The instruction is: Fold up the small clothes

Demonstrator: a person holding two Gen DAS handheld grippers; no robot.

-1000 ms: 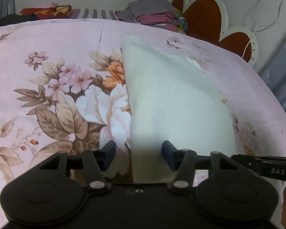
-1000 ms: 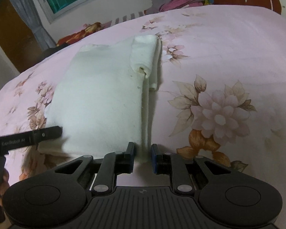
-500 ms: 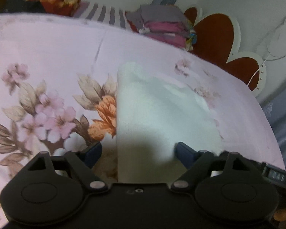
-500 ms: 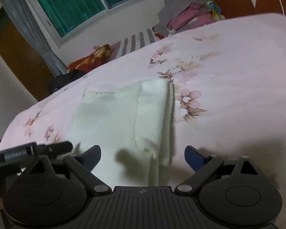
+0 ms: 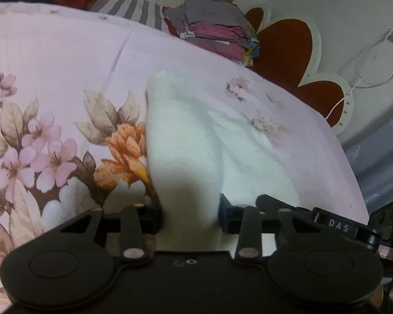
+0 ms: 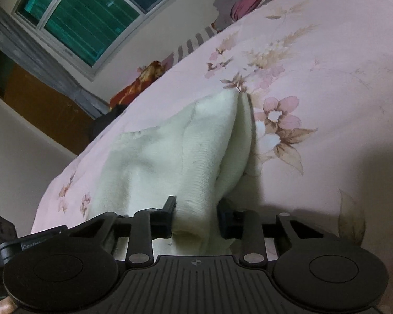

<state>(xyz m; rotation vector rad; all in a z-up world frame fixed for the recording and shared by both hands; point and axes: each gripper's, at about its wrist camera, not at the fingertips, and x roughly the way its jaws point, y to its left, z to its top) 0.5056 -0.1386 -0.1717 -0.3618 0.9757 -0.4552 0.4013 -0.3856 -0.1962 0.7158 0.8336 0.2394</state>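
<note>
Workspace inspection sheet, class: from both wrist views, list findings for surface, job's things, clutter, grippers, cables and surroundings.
Surface: pink floral bedsheet, bare around the work.
Job's things: one white knit garment, partly folded, its near edge bunched and raised.
Clutter: stack of folded clothes at the far edge.
Grippers: left gripper and right gripper have just been closing, each with a bunch of the garment's near edge between its fingers.
Cables: white cord hanging on the wall.
Surroundings: heart-shaped headboard, window, grey curtain.
</note>
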